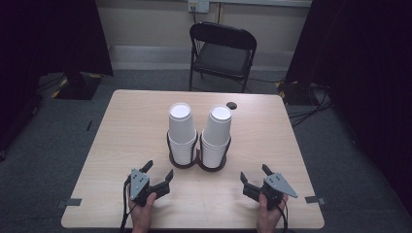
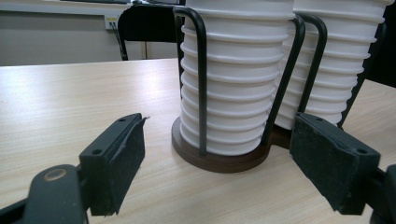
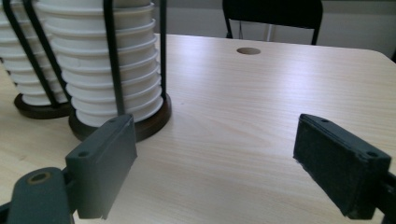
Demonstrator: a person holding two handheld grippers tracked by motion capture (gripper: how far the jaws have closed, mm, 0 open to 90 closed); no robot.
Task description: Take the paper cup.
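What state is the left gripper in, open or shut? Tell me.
Open. The left gripper has its jaws spread wide with nothing between them, and in its own view bare table and the cup stack show through the gap.

You've got two stacks of white paper cups (image 1: 180, 127) in a dark brown holder (image 1: 197, 164) with black wire uprights, on pale wood-grain table (image 1: 126, 131); your grippers' pads (image 2: 122, 158) are black.

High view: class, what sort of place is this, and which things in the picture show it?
Probably a recording room or lab set-up, not a home: black curtains hang at both sides, cables trail on grey carpet, and a folding chair faces a bare wooden table holding cup stacks.
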